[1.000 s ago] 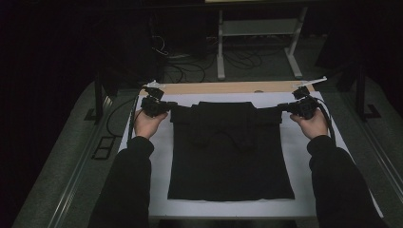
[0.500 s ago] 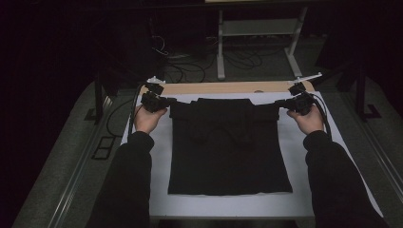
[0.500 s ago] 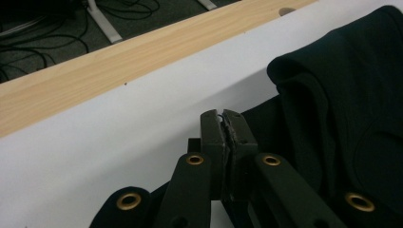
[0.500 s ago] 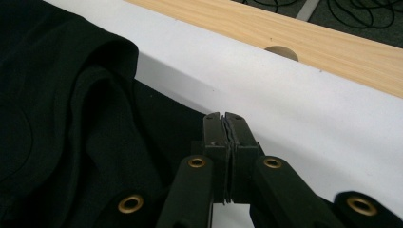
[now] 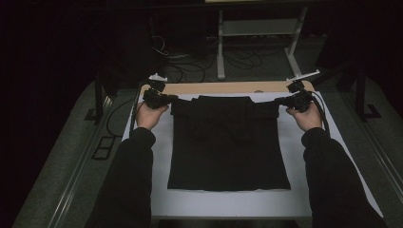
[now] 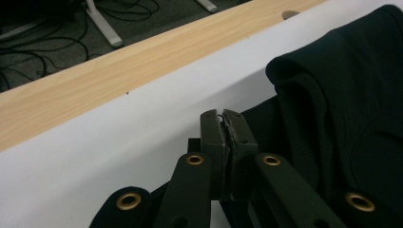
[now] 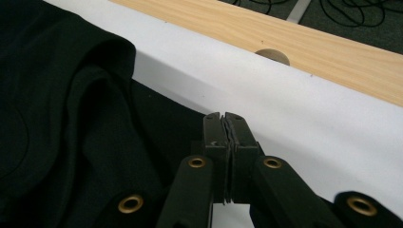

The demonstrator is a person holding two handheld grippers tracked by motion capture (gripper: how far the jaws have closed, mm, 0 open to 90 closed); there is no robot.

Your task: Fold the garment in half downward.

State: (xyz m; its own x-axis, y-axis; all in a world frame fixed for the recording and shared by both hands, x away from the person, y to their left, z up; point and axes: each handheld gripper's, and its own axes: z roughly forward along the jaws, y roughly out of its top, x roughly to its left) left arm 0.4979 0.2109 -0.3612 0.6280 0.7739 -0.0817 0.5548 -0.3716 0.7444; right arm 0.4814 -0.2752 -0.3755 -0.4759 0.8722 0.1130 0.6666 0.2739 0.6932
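While both hands rest at the far corners of the cloth, the scene reads as follows.

High view, garment: a black T-shirt (image 5: 228,142) lies flat on a white sheet (image 5: 228,204) over the wooden table (image 5: 223,88), stretched between the two grippers, with its hem toward the person and its upper edge folded over into a thicker band.
High view, left gripper: the left gripper (image 5: 164,99) sits at the shirt's upper corner on its own side, held by the left hand (image 5: 149,115); its tip meets the sleeve end.
High view, right gripper: the right gripper (image 5: 285,100) sits at the opposite upper corner, held by the right hand (image 5: 306,116), tip at the other sleeve end.
Left gripper view, jaws: the left gripper (image 6: 227,124) has its jaws pressed together, a thin edge of fabric seeming to be pinched between the tips.
Left gripper view, garment: the T-shirt (image 6: 351,114) bulges beside the jaws in soft rounded folds, matte and dark, and runs beneath them; white sheet (image 6: 119,142) and table (image 6: 95,80) lie beyond.
Right gripper view, jaws: the right gripper (image 7: 223,124) is likewise closed tight, fabric appearing caught in the seam between the tips.
Right gripper view, garment: the T-shirt (image 7: 62,114) lies heaped to one side of the jaws, creased, reaching under them; the sheet (image 7: 309,123) and the table (image 7: 294,47) lie past the tips.
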